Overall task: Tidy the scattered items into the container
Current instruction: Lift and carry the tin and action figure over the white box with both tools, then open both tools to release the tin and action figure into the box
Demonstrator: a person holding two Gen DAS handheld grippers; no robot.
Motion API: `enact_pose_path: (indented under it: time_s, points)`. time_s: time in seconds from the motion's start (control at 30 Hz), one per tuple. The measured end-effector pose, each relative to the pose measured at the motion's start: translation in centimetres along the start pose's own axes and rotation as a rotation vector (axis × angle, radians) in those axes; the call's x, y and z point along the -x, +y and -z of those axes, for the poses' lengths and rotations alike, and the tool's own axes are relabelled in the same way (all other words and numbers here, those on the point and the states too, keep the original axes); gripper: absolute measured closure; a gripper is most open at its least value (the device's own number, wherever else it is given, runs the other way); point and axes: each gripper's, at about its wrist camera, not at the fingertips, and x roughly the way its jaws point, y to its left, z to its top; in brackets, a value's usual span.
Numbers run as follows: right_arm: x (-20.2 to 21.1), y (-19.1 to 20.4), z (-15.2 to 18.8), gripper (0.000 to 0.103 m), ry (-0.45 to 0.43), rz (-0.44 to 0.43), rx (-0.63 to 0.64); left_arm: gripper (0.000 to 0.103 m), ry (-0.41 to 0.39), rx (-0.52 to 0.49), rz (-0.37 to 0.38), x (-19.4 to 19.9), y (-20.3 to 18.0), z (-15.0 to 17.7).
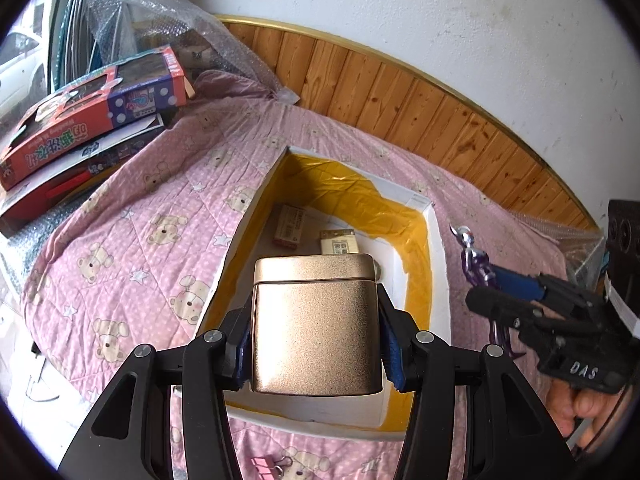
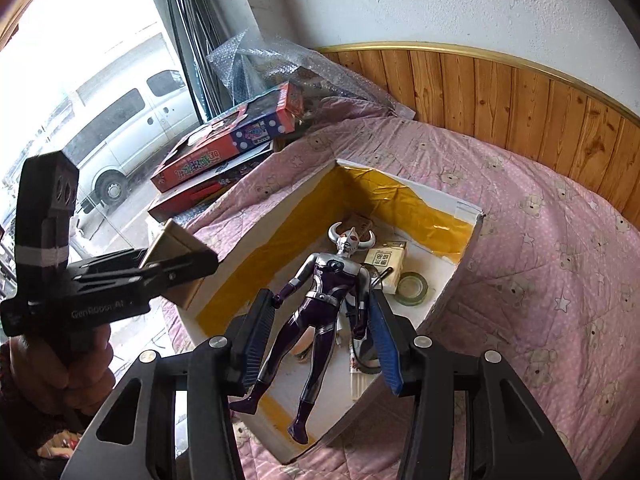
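My left gripper (image 1: 316, 304) is shut on a gold metal tin (image 1: 316, 332), its blue pads pressing both sides. The tin hangs over the near part of a white box lined with yellow tape (image 1: 434, 248). In the right wrist view my right gripper (image 2: 320, 298) is shut on a purple and silver horned action figure (image 2: 320, 276), which dangles above the same box (image 2: 440, 196). Each gripper shows in the other's view: the right gripper (image 1: 486, 288) at the box's right side, the left gripper (image 2: 188, 268) with the tin (image 2: 172, 240) at its left side.
Inside the box lie small cartons (image 1: 288, 226) (image 2: 384, 260) and a tape roll (image 2: 412, 286). The box rests on a pink bear-print quilt (image 1: 140, 220). Red toy boxes (image 1: 92, 120) and bubble wrap (image 1: 160, 12) sit far left. A pink binder clip (image 1: 266, 464) lies near the front, and wood panelling (image 1: 400, 92) runs behind.
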Motion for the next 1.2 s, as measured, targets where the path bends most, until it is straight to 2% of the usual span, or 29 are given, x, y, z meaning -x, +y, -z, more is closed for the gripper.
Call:
enact_pose_path:
  time_s: [0.3, 0.5, 0.63, 0.93, 1.2]
  points:
    - [-5.2, -2.9, -3.8, 0.054, 0.08, 0.054, 0.01, 0.051, 0.081, -0.068, -0.022, -3.3, 0.3, 0.3]
    - [-9.5, -3.9, -4.9, 0.054, 0.163, 0.095, 0.042, 0.051, 0.153, -0.11, -0.033, -5.5, 0.4, 0.7]
    - [-12.0, -4.0, -5.7, 0.054, 0.214, 0.091, 0.049, 0.051, 0.188, -0.128, -0.046, -6.7, 0.7, 1.1]
    - [-16.7, -4.4, -8.1, 0.054, 0.293, 0.039, -0.089, 0.05, 0.261, -0.134, -0.077, -8.7, 1.9, 2.1]
    - [-20.1, -4.1, -9.0, 0.053, 0.334, 0.041, -0.134, 0.05, 0.254, -0.195, -0.115, -8.9, 1.3, 2.2]
